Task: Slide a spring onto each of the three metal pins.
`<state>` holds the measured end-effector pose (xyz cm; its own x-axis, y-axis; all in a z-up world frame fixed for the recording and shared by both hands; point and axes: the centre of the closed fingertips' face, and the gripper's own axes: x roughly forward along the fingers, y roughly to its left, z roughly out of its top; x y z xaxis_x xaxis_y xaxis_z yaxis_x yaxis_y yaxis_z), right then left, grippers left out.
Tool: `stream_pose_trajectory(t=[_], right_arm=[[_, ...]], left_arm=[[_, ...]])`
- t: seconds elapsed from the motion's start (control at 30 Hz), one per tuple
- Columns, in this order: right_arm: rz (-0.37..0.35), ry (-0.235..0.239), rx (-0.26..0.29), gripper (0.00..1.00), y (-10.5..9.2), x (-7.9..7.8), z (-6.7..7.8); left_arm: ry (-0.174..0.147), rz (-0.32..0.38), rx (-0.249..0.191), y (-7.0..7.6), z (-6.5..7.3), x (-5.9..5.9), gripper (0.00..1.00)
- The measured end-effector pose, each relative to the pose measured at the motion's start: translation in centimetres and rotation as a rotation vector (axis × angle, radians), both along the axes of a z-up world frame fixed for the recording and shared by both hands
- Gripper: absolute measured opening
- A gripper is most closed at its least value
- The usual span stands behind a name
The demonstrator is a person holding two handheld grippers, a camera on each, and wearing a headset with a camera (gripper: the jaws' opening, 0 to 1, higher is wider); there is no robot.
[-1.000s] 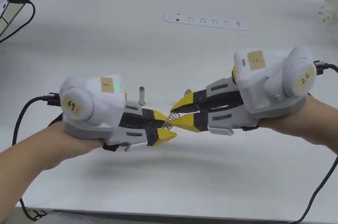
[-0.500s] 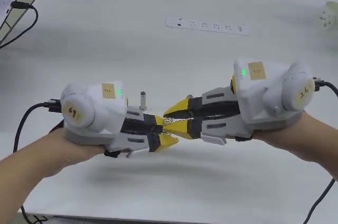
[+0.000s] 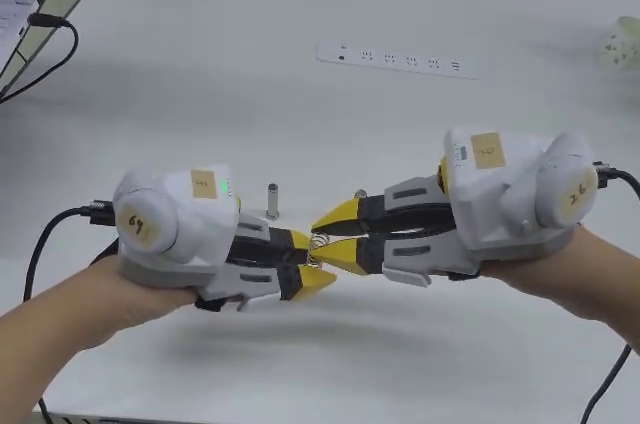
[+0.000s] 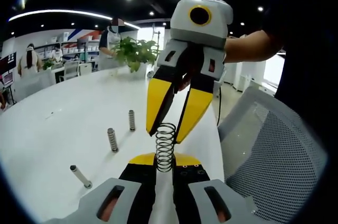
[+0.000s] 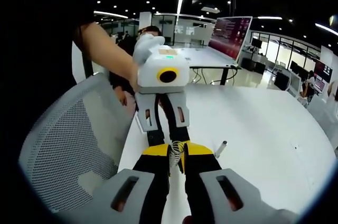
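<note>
Left hand-held gripper [image 4: 165, 159] pinched the spring [image 4: 165, 147]; right hand-held gripper [image 4: 166, 134] stood spread around its far end, contact unclear.

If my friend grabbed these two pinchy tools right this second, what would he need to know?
Left gripper: fingers shut on one end of the spring, held up off the table.
Right gripper: fingers sit on either side of the spring's other end; I cannot tell whether they pinch it.
Pins: far pin and middle pin look ribbed, as if springs are on them. The near pin looks bare.
Left to do: slide this spring onto the near pin.
</note>
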<state>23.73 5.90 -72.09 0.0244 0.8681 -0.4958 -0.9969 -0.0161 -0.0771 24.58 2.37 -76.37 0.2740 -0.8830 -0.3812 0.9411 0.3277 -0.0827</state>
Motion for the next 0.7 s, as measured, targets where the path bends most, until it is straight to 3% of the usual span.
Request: stream_pose_trajectory(t=[0.3, 0.43, 0.7], right_arm=[[0.005, -0.007, -0.013, 0.07, -0.20, -0.22, 0.05], [0.002, -0.008, -0.009, 0.07, -0.16, -0.07, 0.33], [0.000, -0.012, -0.027, 0.07, -0.26, -0.02, 0.00]], left_arm=[[0.007, 0.005, 0.008, -0.02, -0.07, -0.18, 0.04], [0.017, 0.016, 0.014, 0.10, -0.30, -0.16, 0.09], [0.008, 0.047, 0.012, 0.67, -0.27, 0.35, 0.16]])
